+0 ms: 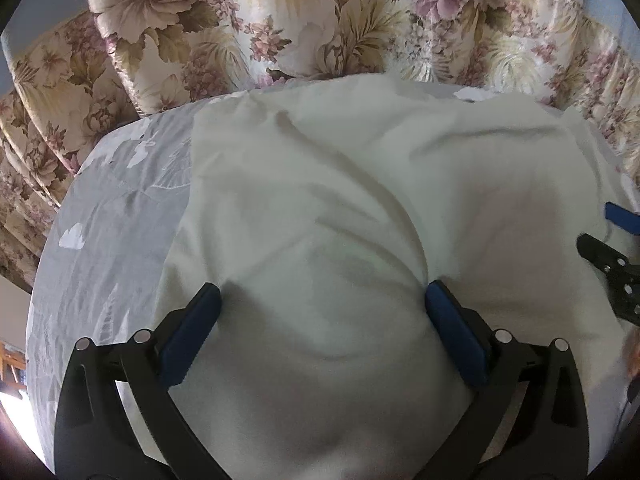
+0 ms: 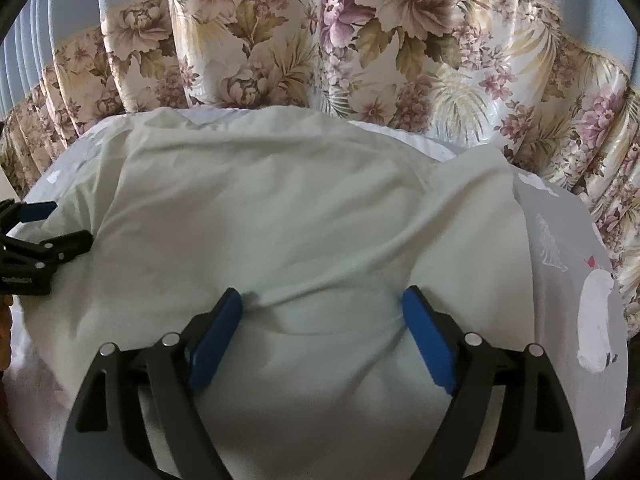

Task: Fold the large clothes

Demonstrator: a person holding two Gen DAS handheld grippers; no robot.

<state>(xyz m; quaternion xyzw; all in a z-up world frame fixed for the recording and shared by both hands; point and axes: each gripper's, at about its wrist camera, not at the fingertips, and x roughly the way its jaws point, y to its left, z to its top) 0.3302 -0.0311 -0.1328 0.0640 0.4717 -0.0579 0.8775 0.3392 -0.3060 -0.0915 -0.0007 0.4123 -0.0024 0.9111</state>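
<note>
The pale garment point(image 1: 360, 184) is lying spread and rumpled across the bed point(image 1: 116, 216), reaching toward the far edge where the flowered curtain point(image 1: 280, 20) is hanging. The bed's grey printed cover is showing along the left edge in the left wrist view and along the right edge in the right wrist view.

The left gripper point(image 1: 323, 296) is pointing steeply down over the cloth, jaws standing wide, blue pads point(image 1: 192, 332) resting on the fabric without pinching it. The right gripper point(image 2: 322, 300) is doing the same beside it, released, fingers apart, a soft ridge of cloth lying between them.

Each gripper is peeking into the other's view at the picture's side.
</note>
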